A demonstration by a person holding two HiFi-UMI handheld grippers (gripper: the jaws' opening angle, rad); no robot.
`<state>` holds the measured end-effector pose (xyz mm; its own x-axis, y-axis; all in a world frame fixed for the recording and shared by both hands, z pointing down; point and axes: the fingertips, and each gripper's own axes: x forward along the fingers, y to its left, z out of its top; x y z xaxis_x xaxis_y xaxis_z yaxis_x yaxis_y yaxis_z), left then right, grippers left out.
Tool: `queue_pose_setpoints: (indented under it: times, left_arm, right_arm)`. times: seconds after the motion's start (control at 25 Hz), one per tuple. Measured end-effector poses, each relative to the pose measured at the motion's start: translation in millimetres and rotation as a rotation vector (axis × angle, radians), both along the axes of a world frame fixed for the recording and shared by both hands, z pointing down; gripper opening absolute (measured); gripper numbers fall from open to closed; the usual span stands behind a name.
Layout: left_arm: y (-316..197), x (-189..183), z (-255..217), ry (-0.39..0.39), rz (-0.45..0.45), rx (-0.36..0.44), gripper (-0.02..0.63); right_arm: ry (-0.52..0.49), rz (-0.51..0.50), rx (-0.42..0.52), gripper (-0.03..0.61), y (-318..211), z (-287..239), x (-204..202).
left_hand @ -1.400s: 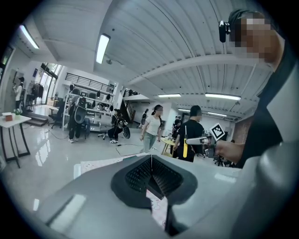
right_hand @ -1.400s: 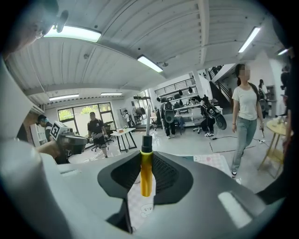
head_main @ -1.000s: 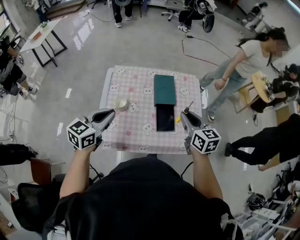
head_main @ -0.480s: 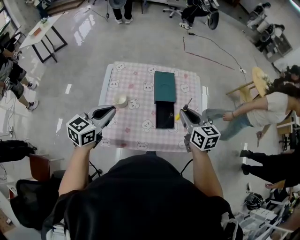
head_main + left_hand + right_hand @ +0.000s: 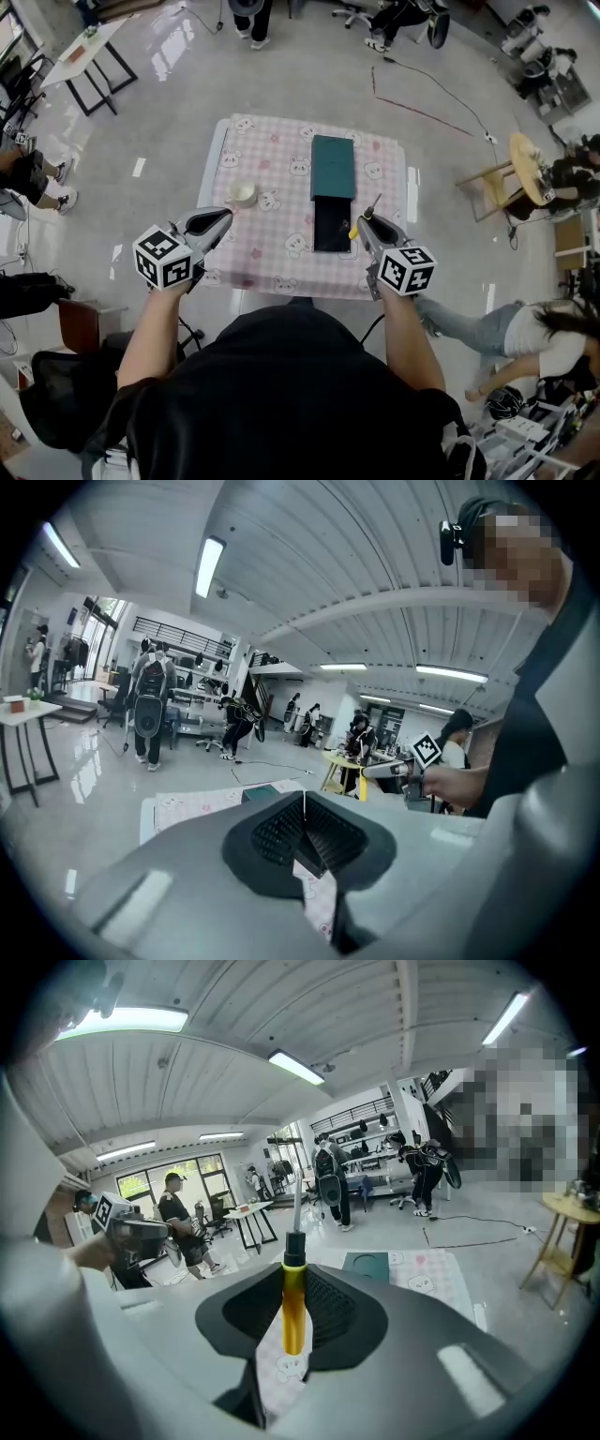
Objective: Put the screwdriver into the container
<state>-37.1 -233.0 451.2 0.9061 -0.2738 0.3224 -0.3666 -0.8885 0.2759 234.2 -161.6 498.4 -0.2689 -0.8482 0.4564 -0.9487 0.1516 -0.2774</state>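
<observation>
My right gripper point(image 5: 365, 225) is shut on a screwdriver with a yellow handle point(image 5: 293, 1309); its thin metal shaft point(image 5: 297, 1211) sticks out past the fingertips. It hovers just right of the open black container point(image 5: 331, 227), which lies on the pink checked table point(image 5: 272, 169) with a dark green lid point(image 5: 332, 167) at its far end. In the head view the yellow handle point(image 5: 354, 233) shows beside the container's right wall. My left gripper point(image 5: 220, 221) is shut with nothing in it, over the table's front left part. In the left gripper view its jaws point(image 5: 305, 803) meet in a closed line.
A small cream round cup point(image 5: 243, 194) stands on the table left of the container. A person point(image 5: 511, 333) moves across the floor at the lower right. A wooden stool point(image 5: 525, 178) stands to the right, a white side table point(image 5: 80, 52) at the far left.
Both grippers have stayed nearly still, the right one still holding the screwdriver. The person on the right has walked from beside the table toward the lower right.
</observation>
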Motion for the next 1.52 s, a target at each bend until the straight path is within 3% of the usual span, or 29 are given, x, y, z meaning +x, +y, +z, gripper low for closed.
queue_pose_setpoints:
  times: [1.52]
  left_arm:
    - [-12.9, 15.9, 32.2, -0.028, -0.01, -0.063, 0.006]
  right_arm:
    - [-0.086, -0.019, -0.224, 0.107, -18.0, 120.0, 3.2]
